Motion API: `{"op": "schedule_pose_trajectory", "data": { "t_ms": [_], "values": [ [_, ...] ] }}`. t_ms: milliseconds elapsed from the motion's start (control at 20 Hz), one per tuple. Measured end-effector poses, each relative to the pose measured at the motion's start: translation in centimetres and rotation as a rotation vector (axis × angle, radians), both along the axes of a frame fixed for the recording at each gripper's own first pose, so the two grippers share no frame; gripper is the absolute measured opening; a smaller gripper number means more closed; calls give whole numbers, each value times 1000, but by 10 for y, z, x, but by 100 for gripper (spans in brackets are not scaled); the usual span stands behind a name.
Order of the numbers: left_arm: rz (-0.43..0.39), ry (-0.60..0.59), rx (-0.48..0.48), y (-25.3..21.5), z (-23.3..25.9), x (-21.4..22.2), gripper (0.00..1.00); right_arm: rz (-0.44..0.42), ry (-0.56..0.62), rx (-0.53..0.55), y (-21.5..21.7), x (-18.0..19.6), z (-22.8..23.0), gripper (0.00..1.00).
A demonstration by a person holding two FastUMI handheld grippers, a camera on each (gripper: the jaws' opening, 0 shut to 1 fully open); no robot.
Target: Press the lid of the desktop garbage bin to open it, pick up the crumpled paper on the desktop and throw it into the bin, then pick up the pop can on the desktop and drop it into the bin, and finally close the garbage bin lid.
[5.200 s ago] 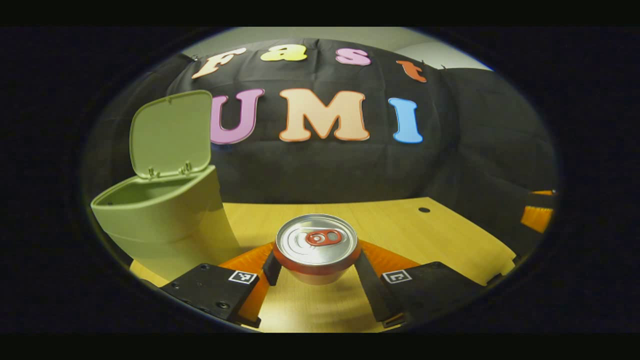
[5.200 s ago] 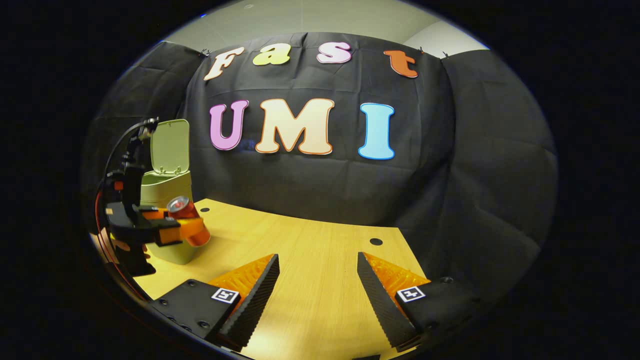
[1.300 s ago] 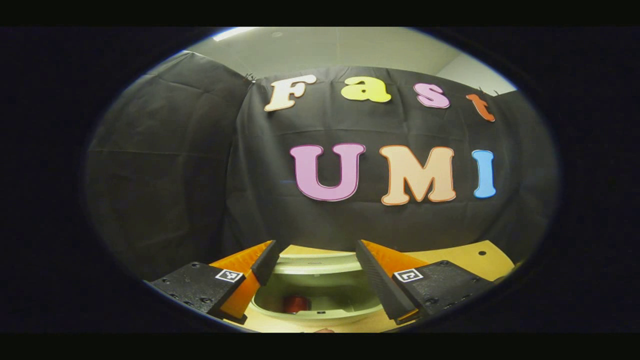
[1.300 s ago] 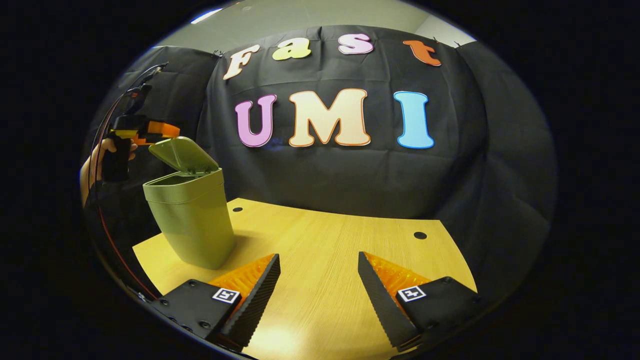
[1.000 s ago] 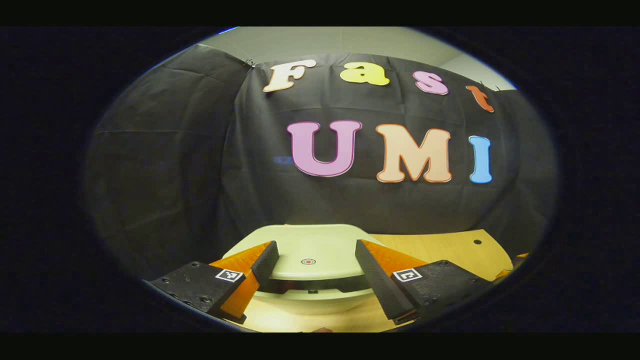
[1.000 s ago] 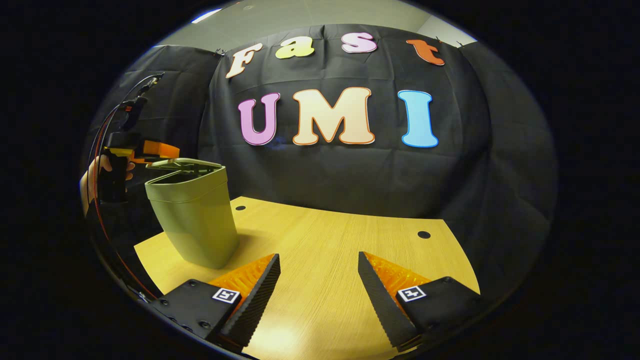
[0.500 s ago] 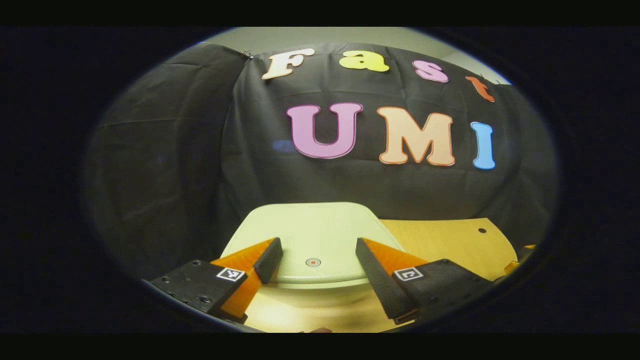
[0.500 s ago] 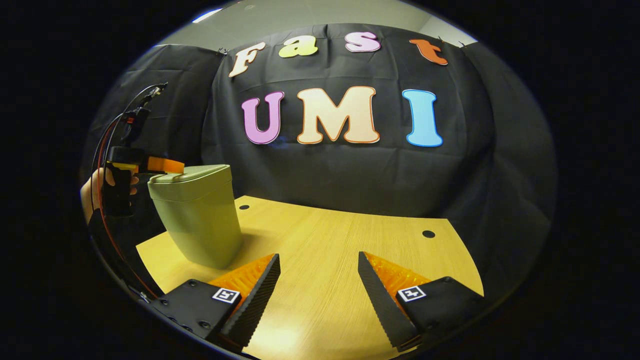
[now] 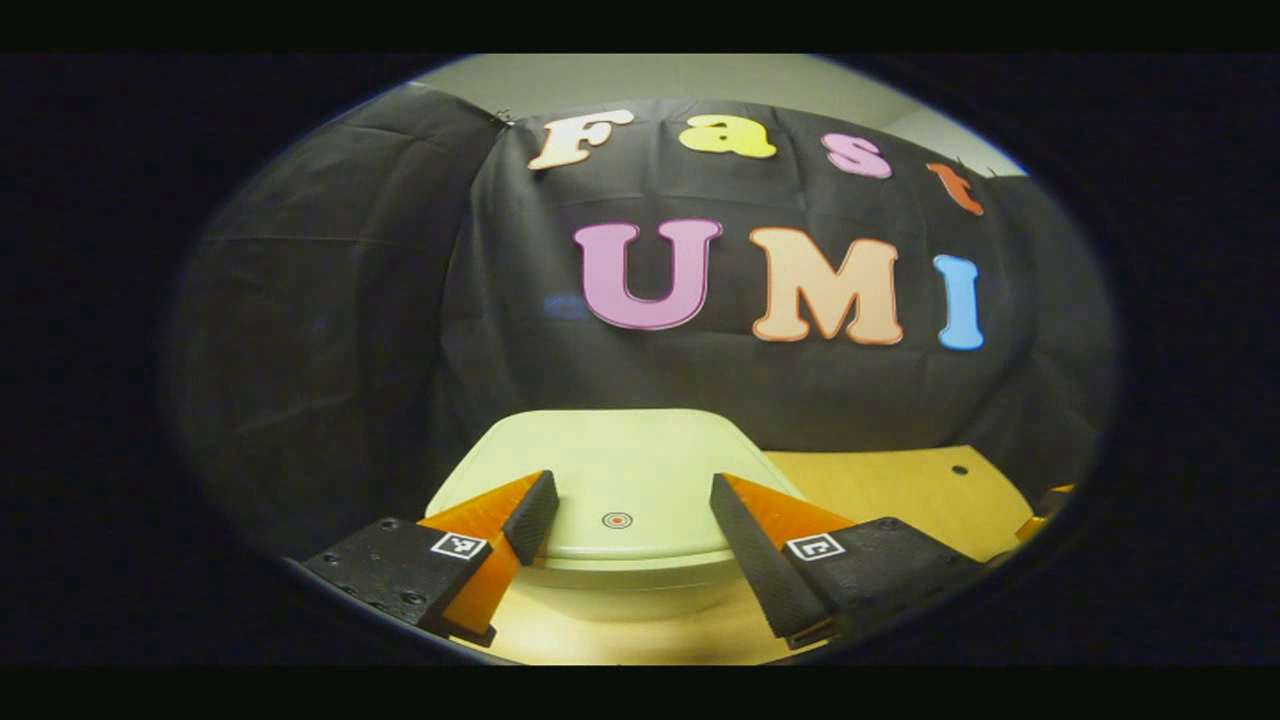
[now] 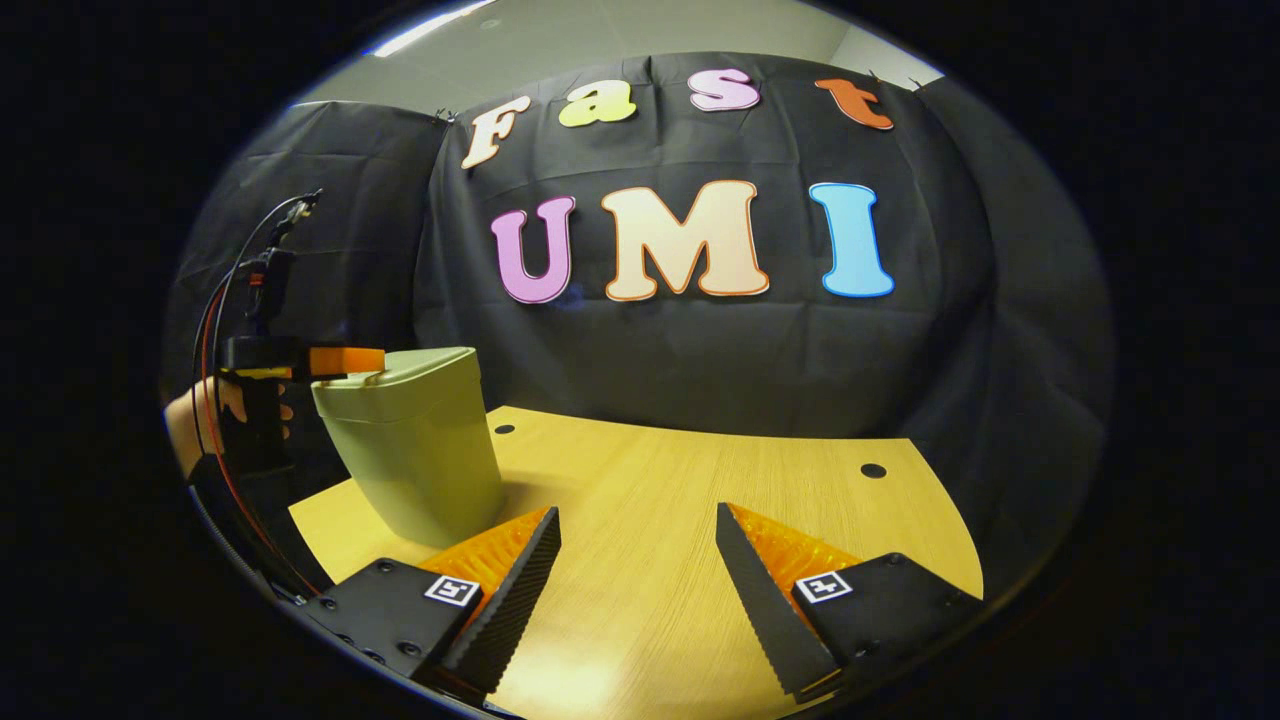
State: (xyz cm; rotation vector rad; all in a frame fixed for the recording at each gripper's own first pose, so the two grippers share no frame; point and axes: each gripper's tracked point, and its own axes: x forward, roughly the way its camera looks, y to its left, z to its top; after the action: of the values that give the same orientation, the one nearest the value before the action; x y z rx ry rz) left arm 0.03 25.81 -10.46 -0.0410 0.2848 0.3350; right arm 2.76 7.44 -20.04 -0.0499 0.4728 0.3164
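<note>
Garbage bin (image 10: 415,450): stood at desktop (image 10: 680,520) left edge; lid (image 9: 620,470), raised a second earlier, now lay flat, closed. Left gripper (image 9: 625,505): jaws apart, empty, just above lid. Right gripper (image 10: 635,575): spread, idle. Final step judged done; can and paper presumably inside

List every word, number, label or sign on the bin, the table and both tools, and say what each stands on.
Bin lid: no words; one small ringed red dot.
Left tool: a square black-and-white code marker on each finger base; a pattern, no letters.
Right tool: the same kind of marker on each finger base.
Bin body and table: none to be seen.
</note>
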Motion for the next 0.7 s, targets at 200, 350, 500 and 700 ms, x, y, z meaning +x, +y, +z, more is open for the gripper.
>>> {"op": "schedule_pose_trajectory", "data": {
  "t_ms": [200, 350, 500, 700],
  "values": [
    [-8, -113, 17, -22, 27, 4, 94, -43, -103, 5, -17, 15, 32, 98],
    [-78, -227, 49, -63, 58, 15, 94, -99, -196, 28, -36, 19, 72, 100],
    [-159, -285, 101, -104, 78, 20, 92, -147, -264, 52, -51, 19, 102, 98],
    [-257, -328, 59, -165, 93, 21, 92, -201, -345, 74, -73, 13, 135, 98]
  ]
}}
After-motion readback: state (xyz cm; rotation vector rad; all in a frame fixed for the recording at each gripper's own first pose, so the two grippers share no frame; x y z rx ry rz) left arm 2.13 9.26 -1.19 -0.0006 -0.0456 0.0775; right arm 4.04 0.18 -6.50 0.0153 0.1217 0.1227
